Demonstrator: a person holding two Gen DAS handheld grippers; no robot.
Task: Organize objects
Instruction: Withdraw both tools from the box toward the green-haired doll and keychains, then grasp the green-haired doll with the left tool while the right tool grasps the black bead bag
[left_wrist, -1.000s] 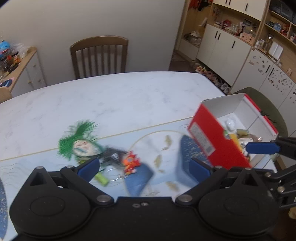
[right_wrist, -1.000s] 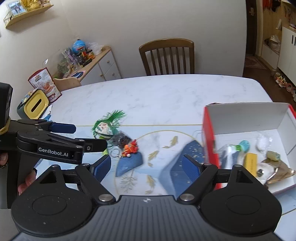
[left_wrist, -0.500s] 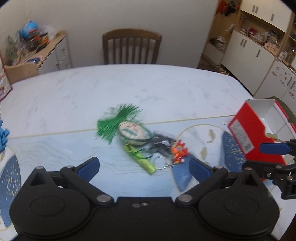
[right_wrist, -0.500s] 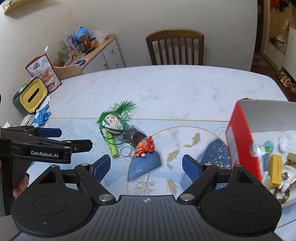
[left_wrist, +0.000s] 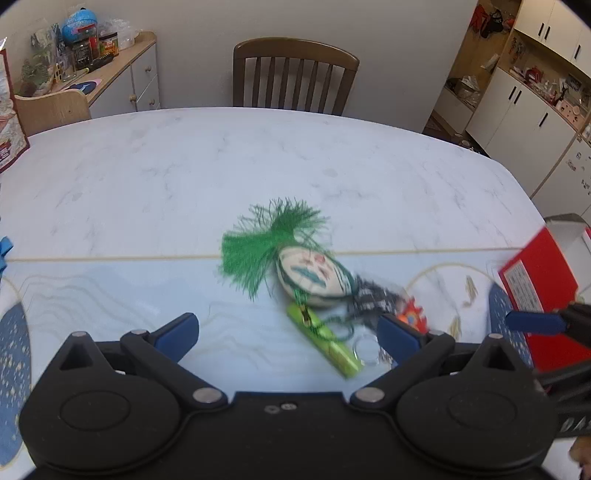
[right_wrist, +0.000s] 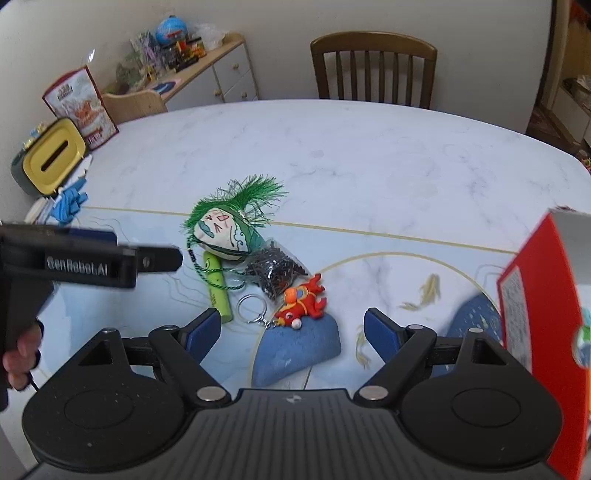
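While both tools hover above the oval, marble-patterned table (right_wrist: 369, 158), a small heap of trinkets lies near the middle of its near half, where a glossy pale-blue mat with gold lines covers the top. Most prominent is a cream cloth doll head (right_wrist: 221, 232) with a painted face and a shaggy tuft of green thread hair. Touching it are a smooth lime-green stick (right_wrist: 218, 291) tangled in dark green cord, a clear bag of small dark pieces (right_wrist: 275, 271), a bare metal key ring (right_wrist: 251, 308) and a glossy red-orange fish charm (right_wrist: 303, 302).

Empty and with its blue-padded jaws spread wide, the right gripper (right_wrist: 291, 328) has the fish charm and ring just ahead of the gap between its fingers. With jaws likewise apart and holding nothing, the left gripper (left_wrist: 288, 332) has the green stick lying between its fingers, nearer the right one; the doll head sits just beyond. That right finger hides part of the fish charm in the left view, where the heap is blurred.

At the table's right edge a red cardboard box (right_wrist: 535, 295) with a white interior is cut off by the frame; its contents cannot be made out. A wooden slat-back chair (right_wrist: 373, 66) stands at the far edge.
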